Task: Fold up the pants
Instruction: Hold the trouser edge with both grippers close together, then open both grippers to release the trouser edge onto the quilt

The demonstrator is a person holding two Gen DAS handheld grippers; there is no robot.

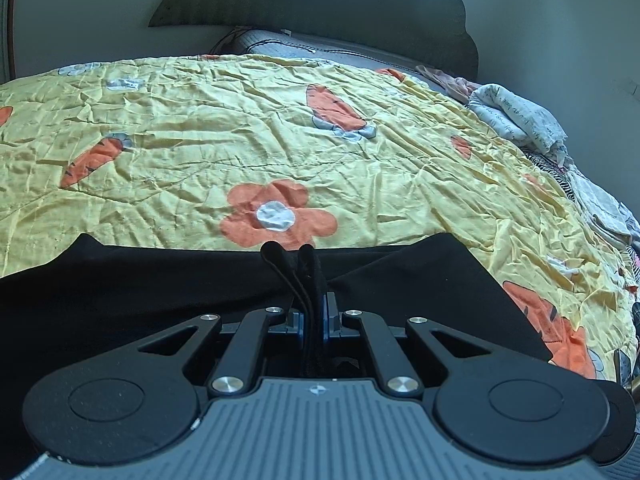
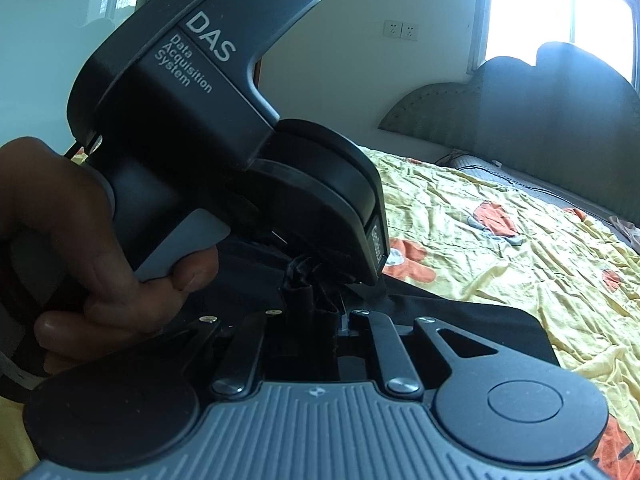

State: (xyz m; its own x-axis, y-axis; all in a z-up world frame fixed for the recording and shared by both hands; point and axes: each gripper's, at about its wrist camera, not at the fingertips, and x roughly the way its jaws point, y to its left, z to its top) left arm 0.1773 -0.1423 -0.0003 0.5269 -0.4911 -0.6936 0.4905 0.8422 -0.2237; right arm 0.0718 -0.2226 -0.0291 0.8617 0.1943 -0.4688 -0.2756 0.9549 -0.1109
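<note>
Pants (image 1: 160, 280), black, lie spread across the near edge of the bed, over a yellow bedspread (image 1: 280, 140) printed with orange flowers and carrots. Both claws are clamped on the black cloth. The left gripper (image 1: 290, 254) has its 2 fingers pressed together around a bunched ridge of fabric, and the right gripper (image 2: 316, 296) pinches a gathered wad close beside it; in the right wrist view the left unit and the hand (image 2: 80, 240) holding it sit almost against the right one.

My reading is that a fold is under way, with 2 pinched spots brought near each other, probably at an edge or waistband, though the dark fabric hides which part. The next move likely calls for carrying both grips together across the spread cloth toward the middle of the bed, keeping the layers aligned, then letting go.

No containers appear. A heap of pale clothes (image 1: 520, 120) rests at the bed's far right edge.
</note>
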